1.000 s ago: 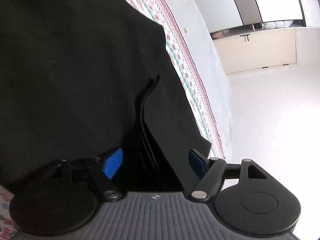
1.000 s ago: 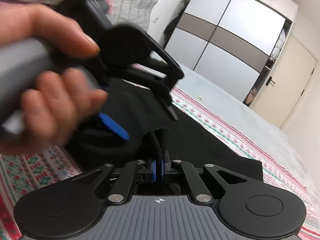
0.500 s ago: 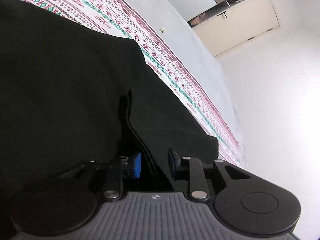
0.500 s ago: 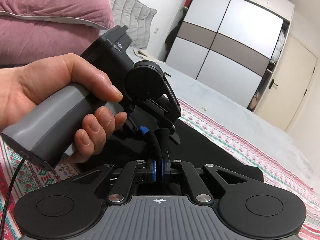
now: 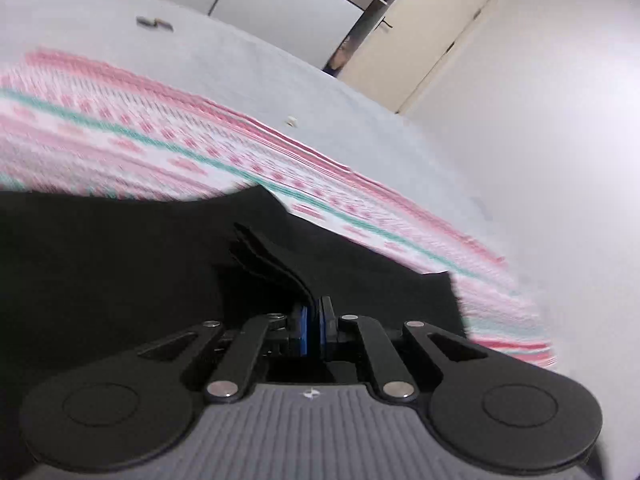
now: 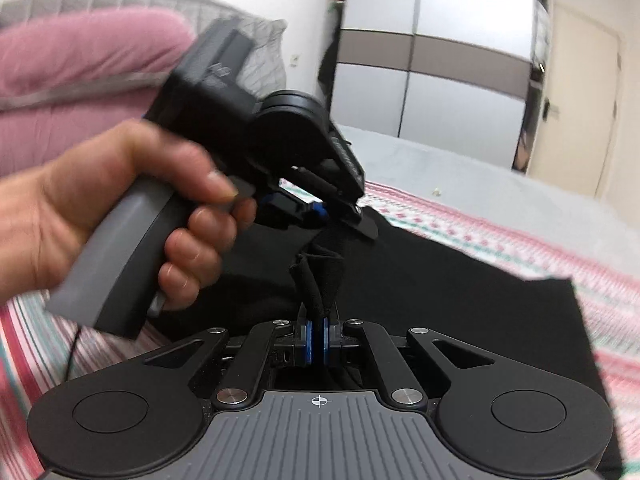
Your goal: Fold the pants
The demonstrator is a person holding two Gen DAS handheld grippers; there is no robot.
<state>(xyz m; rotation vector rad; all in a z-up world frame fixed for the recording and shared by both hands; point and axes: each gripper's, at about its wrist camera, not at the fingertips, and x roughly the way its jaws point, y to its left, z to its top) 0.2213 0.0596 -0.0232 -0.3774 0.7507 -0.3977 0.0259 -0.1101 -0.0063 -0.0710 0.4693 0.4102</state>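
Black pants [image 6: 440,280] lie on a bed with a pink, white and teal patterned cover [image 6: 500,232]. My right gripper [image 6: 316,340] is shut on a bunched fold of the pants' edge. My left gripper [image 5: 314,330] is shut on layered edges of the pants [image 5: 120,260], which rise between its blue pads. In the right wrist view the left gripper [image 6: 320,216], held by a hand, pinches the same raised fabric just ahead of the right gripper. The far corner of the pants [image 6: 560,292] lies flat.
A pink pillow [image 6: 80,60] and grey quilted headboard lie at the left. A grey and white wardrobe [image 6: 440,52] and a cream door [image 6: 580,100] stand beyond the grey bedspread [image 5: 240,68]. A small white scrap [image 5: 292,121] lies on the bedspread.
My left gripper has closed from wide open onto the pants' edge and lifted, tilting toward the room. The right gripper stayed shut on its fold.
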